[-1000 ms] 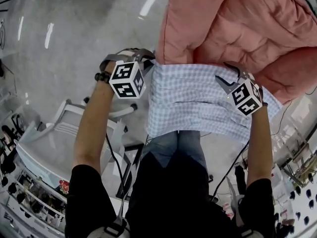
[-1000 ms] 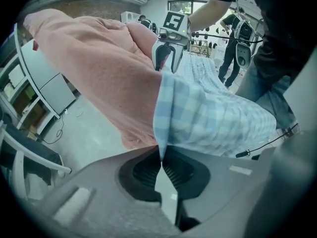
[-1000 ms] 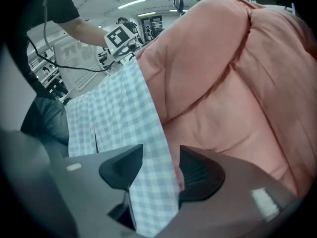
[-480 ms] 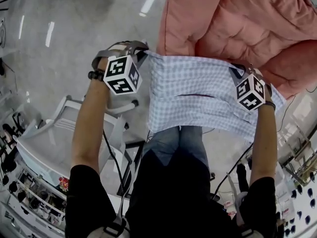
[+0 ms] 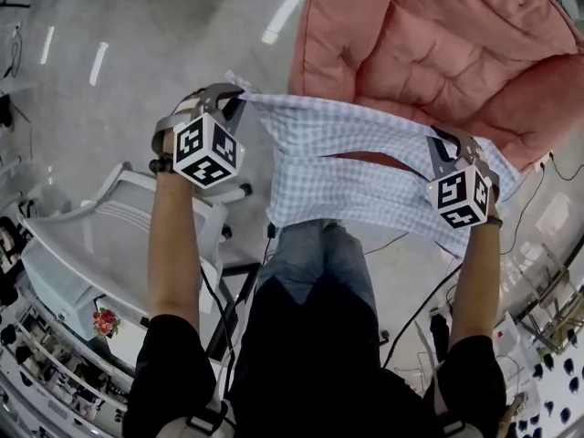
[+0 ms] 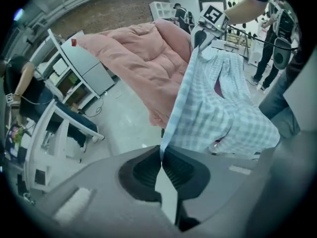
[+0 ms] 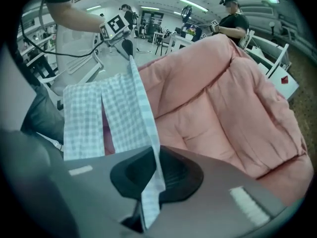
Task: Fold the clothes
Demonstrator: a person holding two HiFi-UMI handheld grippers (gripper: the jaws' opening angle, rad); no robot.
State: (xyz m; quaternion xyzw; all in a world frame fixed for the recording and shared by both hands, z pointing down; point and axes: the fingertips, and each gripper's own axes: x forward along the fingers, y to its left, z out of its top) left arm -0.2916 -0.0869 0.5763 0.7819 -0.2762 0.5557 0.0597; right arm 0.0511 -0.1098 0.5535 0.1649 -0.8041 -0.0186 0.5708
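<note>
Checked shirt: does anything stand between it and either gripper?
Nothing visible does. The left gripper and the right gripper are both shut on the upper edge of the checked shirt, the right's jaws having just closed.

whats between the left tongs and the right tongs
The blue checked shirt, pulled out in the air between the left tongs and right tongs, each shut on an edge; the right jaws have just closed. The head view shows it.

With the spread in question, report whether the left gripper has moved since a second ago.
Yes. In the head view the left gripper has shifted left, away from the left edge of the pink quilt, pulling the checked shirt wider.
</note>
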